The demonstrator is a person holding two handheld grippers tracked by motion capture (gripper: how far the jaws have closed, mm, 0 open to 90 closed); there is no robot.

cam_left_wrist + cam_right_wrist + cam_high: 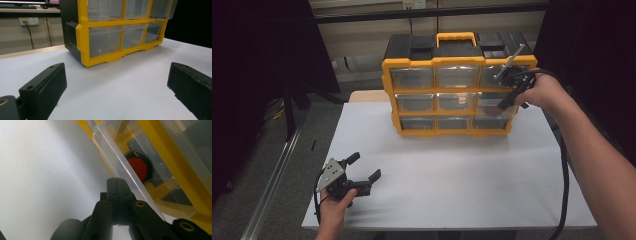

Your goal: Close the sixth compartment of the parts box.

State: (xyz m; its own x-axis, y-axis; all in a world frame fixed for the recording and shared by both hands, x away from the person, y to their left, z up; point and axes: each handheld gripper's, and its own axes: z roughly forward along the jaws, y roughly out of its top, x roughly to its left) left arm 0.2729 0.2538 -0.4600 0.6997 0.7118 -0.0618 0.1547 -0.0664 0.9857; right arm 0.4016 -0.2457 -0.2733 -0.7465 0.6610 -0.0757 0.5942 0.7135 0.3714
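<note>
The right gripper (117, 181) is clenched, seemingly on the clear lip of the middle-right drawer (494, 106), which is partly drawn out of the yellow organizer (452, 95). A red-centred disc (138, 168) lies in it just beyond the tips. The step looks like sliding the drawer, calling for a straight pull; the left gripper (362, 167) rests released on the worktop (447, 170), well apart.

The drawer cabinet (452, 95) stands on the surface (447, 175) at its far edge, set toward the far right corner, its drawer fronts facing my side. The drawers sit in three rows of three. The right drawer of the middle row (495, 104) stands pulled out toward me, ahead of its neighbours. A round disc (138, 168) lies inside that drawer, behind its front wall. My right hand-held gripper (507, 102) is at the front of that drawer, at the cabinet's right end. My left hand-held gripper (362, 170) rests on the surface near the near left corner, well apart from the cabinet, pointing toward it.
</note>
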